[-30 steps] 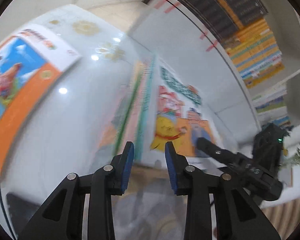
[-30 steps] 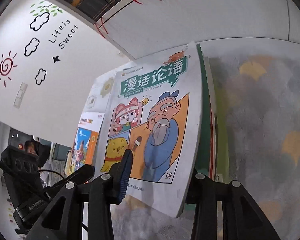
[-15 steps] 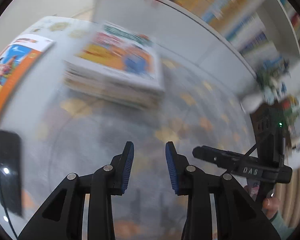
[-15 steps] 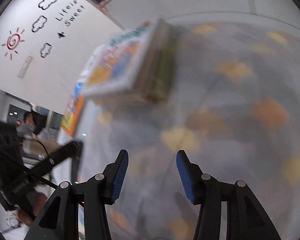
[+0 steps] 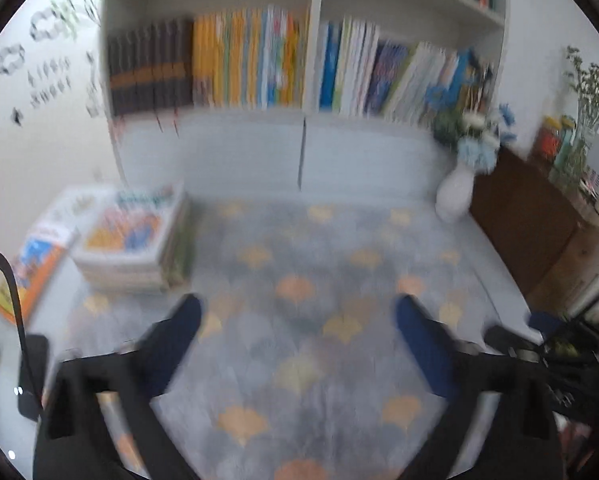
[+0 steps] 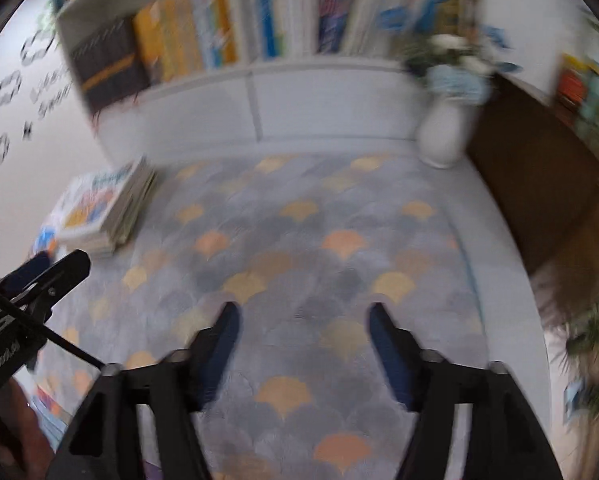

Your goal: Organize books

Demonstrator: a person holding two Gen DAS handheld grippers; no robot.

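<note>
While both grippers gape empty over rug (image 5: pixel 299 280), only left view (image 5: pixel 299 312) shows orange book (image 5: pixel 35 264); right (image 6: pixel 303 316).

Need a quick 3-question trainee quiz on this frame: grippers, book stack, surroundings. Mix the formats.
1. True or false: the left gripper is clamped on a book.
2. Multiple choice: the book stack lies A) on a bookshelf shelf, B) on the floor at the rug edge, C) between the right gripper fingers.
3. Fill in: the white vase stands on the floor between the bookshelf and the brown ____.

Key: 1 false, both grippers are open and hold nothing. 2 B. 3 cabinet.
</note>
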